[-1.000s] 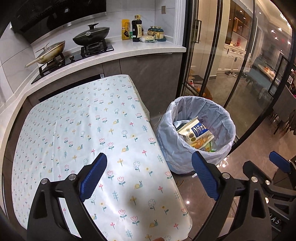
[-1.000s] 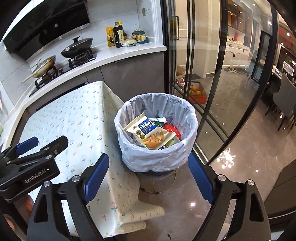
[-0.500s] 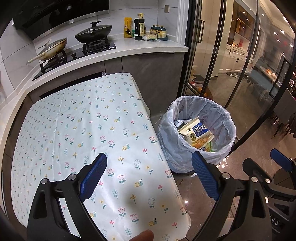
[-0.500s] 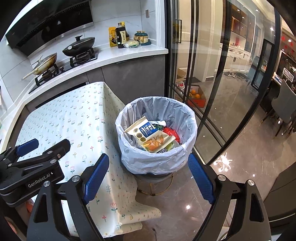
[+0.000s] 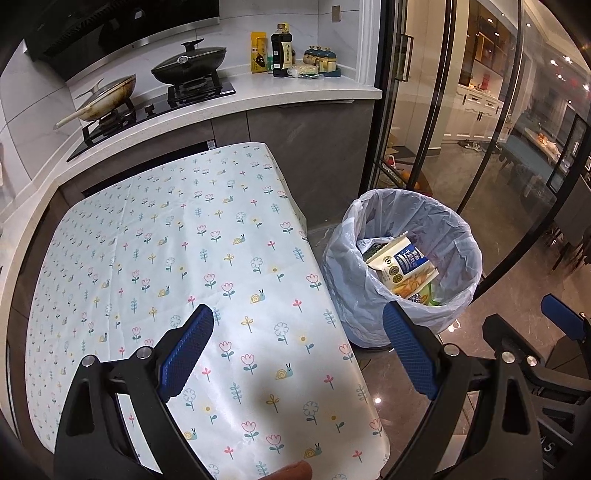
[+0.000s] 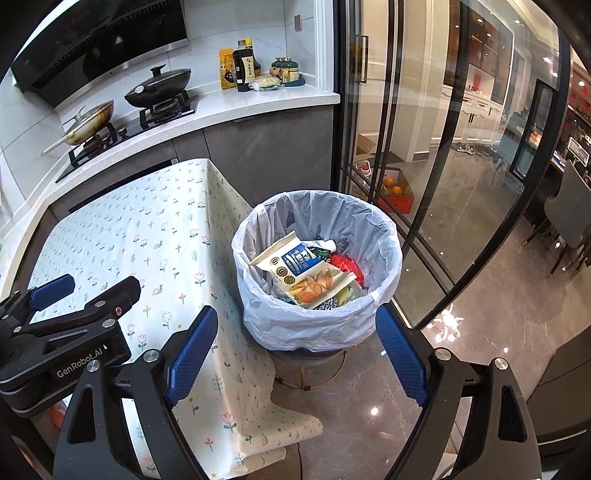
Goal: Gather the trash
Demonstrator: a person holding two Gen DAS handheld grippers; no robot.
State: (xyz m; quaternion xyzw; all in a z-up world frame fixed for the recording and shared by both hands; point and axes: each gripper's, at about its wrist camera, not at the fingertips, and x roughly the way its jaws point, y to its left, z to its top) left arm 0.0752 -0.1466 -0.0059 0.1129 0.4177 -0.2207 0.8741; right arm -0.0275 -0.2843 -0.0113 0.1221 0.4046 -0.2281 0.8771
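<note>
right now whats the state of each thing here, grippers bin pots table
left gripper: open, nothing between its fingers
right gripper: open, nothing between its fingers
trash bin: upright, lined with a white bag, partly filled with wrappers
snack packet: lying on top of the trash
table: covered by a flowered cloth, no trash showing on it
black pot: lid on, on the stove
frying pan: uncovered, on the stove

A white counter with a hob, two pans and bottles is seen along the tiled wall. Black-framed glass doors are set beside it, and ceiling lights are mirrored in the glossy grey floor.
</note>
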